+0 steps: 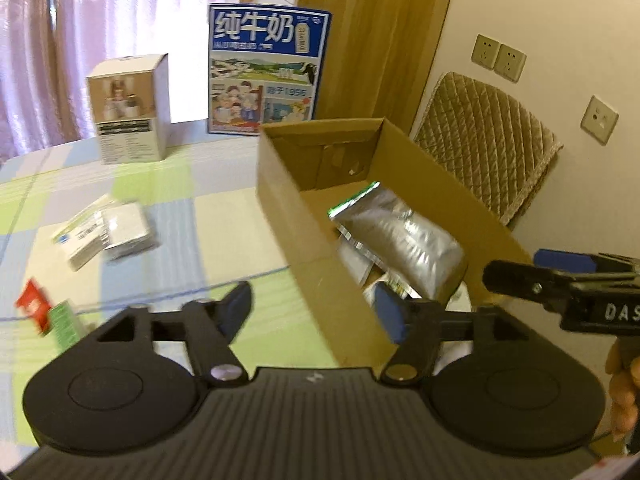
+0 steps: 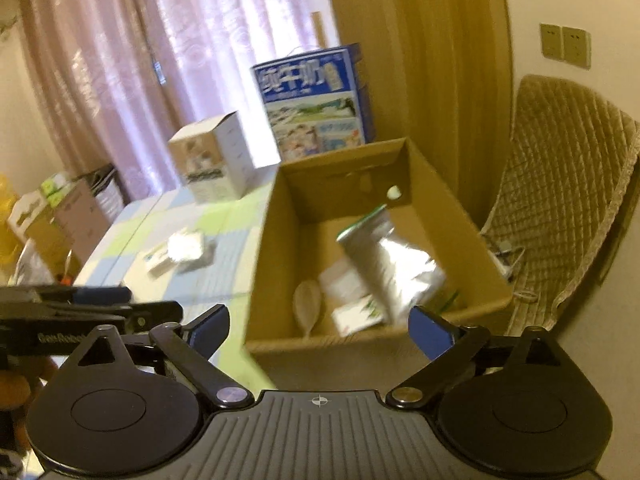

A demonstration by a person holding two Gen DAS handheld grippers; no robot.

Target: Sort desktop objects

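Silver pouch lying tilted inside the open carton, on top of smaller packs and beside a pale spoon-shaped item; deposit judged complete. Still on the surface, well apart from the carton: a loose stack of small white boxes and a red-and-green packet near the front edge. Right gripper spread wide, nothing between its fingers, set at the carton's near wall. Left gripper also spread, holding nothing, its fingers astride the carton's near corner, one outside over the surface, one over the interior. For the next pick, advisable to lift clear of the carton wall before swinging across, to keep the fingers apart, to approach the white boxes from above and to close on one box only, since the stack looks loosely laid and liable to slide. Left view only: the red-and-green packet, and the right gripper entering from the side with part of a hand. Right view only: the carton floor with the spoon-shaped item and printed packs, a hole in the far wall, and more cardboard boxes beyond the surface's far side. Both views blurred; print on the small items unreadable.
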